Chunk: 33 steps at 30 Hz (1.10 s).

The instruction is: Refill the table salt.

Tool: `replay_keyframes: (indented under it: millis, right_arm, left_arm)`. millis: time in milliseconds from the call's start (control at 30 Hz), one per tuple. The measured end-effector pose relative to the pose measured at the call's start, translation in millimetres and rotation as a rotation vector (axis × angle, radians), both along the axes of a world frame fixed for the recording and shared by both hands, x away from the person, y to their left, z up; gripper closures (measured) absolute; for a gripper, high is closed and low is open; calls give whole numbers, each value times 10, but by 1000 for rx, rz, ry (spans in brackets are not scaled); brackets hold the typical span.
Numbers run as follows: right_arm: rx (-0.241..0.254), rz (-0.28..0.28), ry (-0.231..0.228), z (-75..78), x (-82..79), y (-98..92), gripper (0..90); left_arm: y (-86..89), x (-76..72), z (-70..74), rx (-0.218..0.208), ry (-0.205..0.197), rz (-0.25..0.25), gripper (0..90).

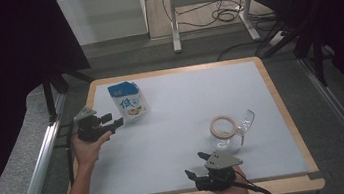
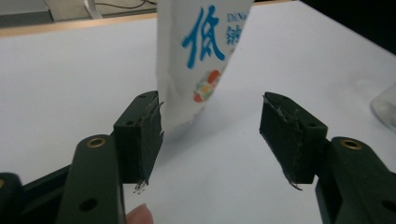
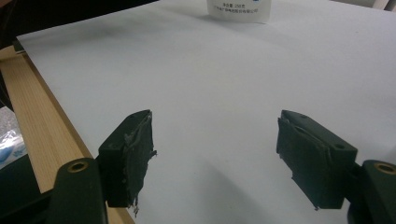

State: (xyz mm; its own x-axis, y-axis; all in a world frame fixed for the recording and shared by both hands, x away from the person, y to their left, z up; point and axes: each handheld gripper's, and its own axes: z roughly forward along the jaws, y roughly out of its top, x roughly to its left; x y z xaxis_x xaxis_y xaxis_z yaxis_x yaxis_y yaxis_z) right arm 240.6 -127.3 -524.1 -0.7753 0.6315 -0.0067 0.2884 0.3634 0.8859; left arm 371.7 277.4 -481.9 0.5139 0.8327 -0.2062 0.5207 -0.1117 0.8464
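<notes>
Item 1: left gripper [image 1: 116,122]. It is held in the person's left hand [image 1: 86,149] at the left edge of the table [image 1: 282,107]. In the left gripper view [image 2: 210,133] its jaws are seen standing well apart, with nothing pressed between the pads [image 2: 149,140]. The jaws are pointed at the milk carton.

Item 2: milk carton [image 1: 129,101], white with a blue top and blue printed characters. It is found upright on the white mat [image 1: 186,105], just beyond the left gripper's fingertips. In the left gripper view the carton [image 2: 201,56] is set ahead of the gap, nearer the left-hand pad; whether that pad touches it cannot be told.

Item 3: right gripper [image 1: 195,167]. It is held at the near edge of the table, with the grey three-cornered plate on top. In the right gripper view [image 3: 215,154] the jaws are seen wide apart and nothing is held; bare mat is seen between the pads [image 3: 135,154].

Item 4: glass jug [image 1: 233,133], clear, lying beyond and to the right of the right gripper's fingertips, apart from them.

Item 5: tape ring [image 1: 223,126], pale, resting against the glass jug, well apart from the left gripper's fingertips.
</notes>
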Motion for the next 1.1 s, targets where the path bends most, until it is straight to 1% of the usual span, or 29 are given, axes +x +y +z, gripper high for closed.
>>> replay_keyframes:
  millis: [33,67,100,133,167,200,233,267,300,333,367,433,467,500,533,567,600,633,667,733,800,833,867,900,1000,1033,1067,1100]
  right_arm:
    - [0,0,0,0,0,0,280]
    - [1,2,4,1,-7,6,280]
    - [-4,4,1,4,-13,9,280]
    - [-4,10,-3,2,-21,18,280]
    - [-4,10,-3,2,-21,18,280]
    - [-17,14,-6,-5,-25,35,280]
    - [-17,14,-6,-5,-25,35,280]
    - [-19,17,0,-14,-29,44,280]
    - [-19,17,0,-14,-29,44,280]
    - [-24,19,4,-22,-32,49,280]
    - [-37,15,4,-36,-40,55,280]
    - [-36,15,5,-42,-49,52,280]
    - [-35,17,6,-44,-51,51,280]
    - [-33,17,7,-46,-52,53,280]
    - [-34,16,7,-46,-52,53,280]
    - [-34,15,7,-46,-52,54,280]
    - [-35,15,7,-46,-50,54,280]
    - [-39,13,7,-47,-48,53,280]
    - [-42,10,8,-48,-47,52,280]
    - [-43,4,11,-53,-40,46,280]
    - [-49,-3,14,-56,-36,37,280]
    - [-49,-3,14,-56,-36,37,280]
    - [-50,-5,13,-61,-34,34,280]
    - [-50,-5,15,-61,-36,33,280]
    - [-56,-6,12,-62,-44,32,280]
    - [-56,-6,12,-64,-46,33,280]
    - [-55,-5,12,-68,-46,36,280]
    - [-60,-5,11,-68,-46,36,280]
  left_arm:
    - [0,0,0,0,0,0,387]
    - [19,89,27,-17,6,-6,387]
    - [25,130,47,-24,1,-10,388]
    - [26,169,69,-17,-10,-14,389]
    - [26,169,69,-17,-10,-14,392]
    - [28,246,105,-28,-17,-22,395]
    - [28,246,105,-28,-17,-22,396]
    - [33,318,128,-28,-30,-24,398]
    - [33,318,128,-28,-30,-24,401]
    - [43,363,131,-32,-36,-25,401]
    - [58,422,126,-41,-46,-37,399]
    - [65,485,120,-51,-58,-40,405]
    - [70,516,114,-68,-61,-47,420]
    - [71,552,109,-77,-50,-64,421]
    - [71,552,109,-77,-50,-64,425]
    - [47,607,107,-64,-53,-78,437]
    - [32,627,113,-61,-60,-90,451]
    - [32,627,113,-61,-60,-90,467]
    - [8,663,126,-67,-67,-114,482]
    - [-18,691,128,-76,-66,-116,555]
    - [-53,701,128,-82,-79,-143,610]
    - [-53,701,128,-82,-79,-143,642]
    - [-89,694,132,-71,-91,-146,680]
    - [-101,686,135,-69,-96,-149,712]
    - [-138,654,128,-60,-110,-158,858]
    - [-149,645,123,-63,-114,-166,881]
    - [-158,641,118,-63,-117,-180,891]
    - [-170,634,117,-66,-119,-185,896]
